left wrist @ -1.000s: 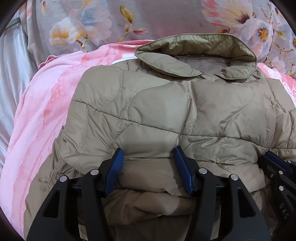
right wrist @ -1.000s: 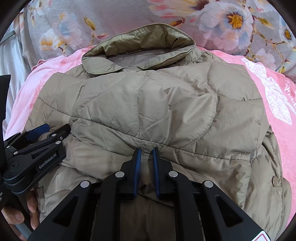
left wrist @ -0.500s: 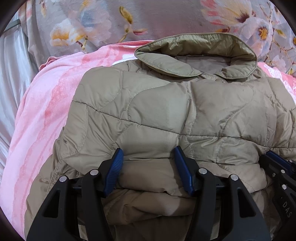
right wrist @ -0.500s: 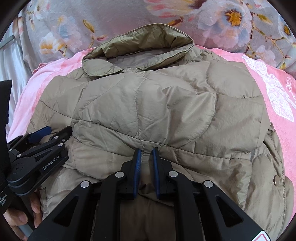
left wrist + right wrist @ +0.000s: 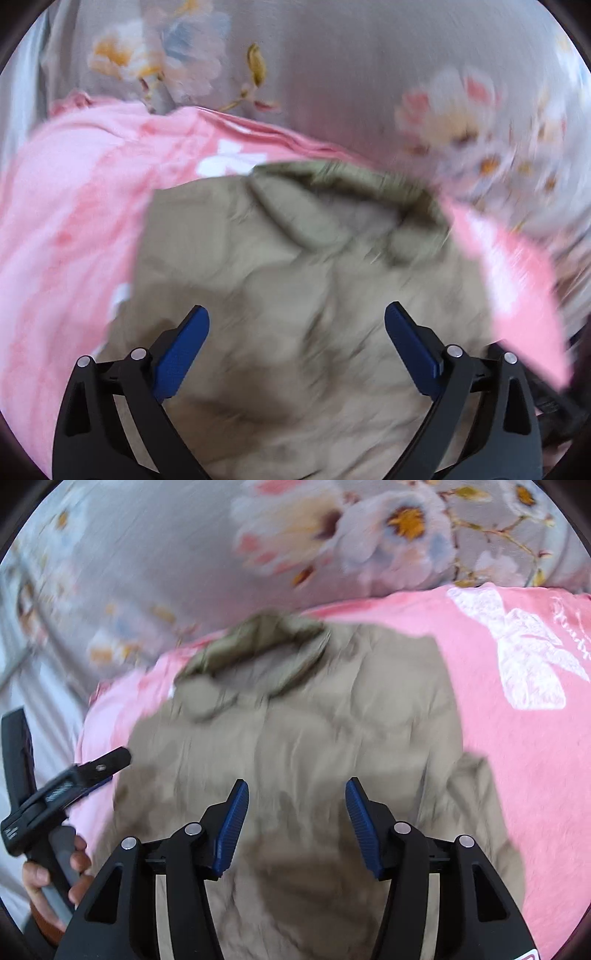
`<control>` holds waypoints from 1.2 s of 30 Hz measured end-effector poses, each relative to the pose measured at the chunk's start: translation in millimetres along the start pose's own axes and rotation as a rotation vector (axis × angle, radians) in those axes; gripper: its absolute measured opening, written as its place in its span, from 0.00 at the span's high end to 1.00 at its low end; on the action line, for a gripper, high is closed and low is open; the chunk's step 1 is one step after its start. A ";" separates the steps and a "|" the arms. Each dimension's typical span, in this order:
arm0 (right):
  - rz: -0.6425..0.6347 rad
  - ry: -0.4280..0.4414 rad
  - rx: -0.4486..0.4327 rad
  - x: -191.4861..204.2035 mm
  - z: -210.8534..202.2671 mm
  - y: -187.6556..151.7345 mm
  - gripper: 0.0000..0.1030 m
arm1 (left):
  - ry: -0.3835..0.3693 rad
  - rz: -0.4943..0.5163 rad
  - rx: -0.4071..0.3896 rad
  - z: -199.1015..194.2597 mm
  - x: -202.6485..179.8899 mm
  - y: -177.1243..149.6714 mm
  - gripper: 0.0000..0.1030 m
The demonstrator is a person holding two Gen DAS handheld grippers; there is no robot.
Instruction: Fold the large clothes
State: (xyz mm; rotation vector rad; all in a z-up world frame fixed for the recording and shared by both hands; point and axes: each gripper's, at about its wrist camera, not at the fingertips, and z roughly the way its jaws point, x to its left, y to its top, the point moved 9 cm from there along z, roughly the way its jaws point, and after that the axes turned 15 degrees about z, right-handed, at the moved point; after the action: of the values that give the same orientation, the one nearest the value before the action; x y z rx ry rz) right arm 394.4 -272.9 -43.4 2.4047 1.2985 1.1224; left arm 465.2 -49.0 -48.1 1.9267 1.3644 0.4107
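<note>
The folded khaki quilted jacket [image 5: 303, 738] lies on the pink blanket [image 5: 517, 738]. Above the jacket, left gripper [image 5: 297, 343] and right gripper [image 5: 297, 823] both gape, holding nothing.

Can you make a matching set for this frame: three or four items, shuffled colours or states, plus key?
Items:
1. quilted jacket
2. blanket
3. left gripper
4. floral fabric

Descriptions:
A. pink, white print
B. grey, behind the bed
C. khaki, collar at the far end
D. open, empty, above the jacket

Pairs: 1-C, 2-A, 3-D, 4-B
</note>
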 end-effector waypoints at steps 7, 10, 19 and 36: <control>0.040 0.007 -0.009 28.6 66.4 59.2 0.46 | -0.037 -0.167 0.098 83.9 10.5 35.3 0.09; 0.045 -0.009 0.017 25.1 96.4 60.1 0.49 | -0.043 -0.227 0.111 109.6 14.8 33.0 0.20; 0.005 0.100 -0.036 27.3 88.8 67.0 0.99 | -0.083 -0.099 0.052 107.9 7.1 31.1 0.95; 0.022 -0.050 0.052 -20.3 101.0 44.8 0.98 | -0.013 0.018 0.032 91.5 19.7 8.1 0.88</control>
State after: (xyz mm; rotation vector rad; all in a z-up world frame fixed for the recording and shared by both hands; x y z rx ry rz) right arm 486.4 -297.5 -102.9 2.4733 1.3051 1.0399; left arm 535.5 -66.9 -107.8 1.9663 1.3534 0.3861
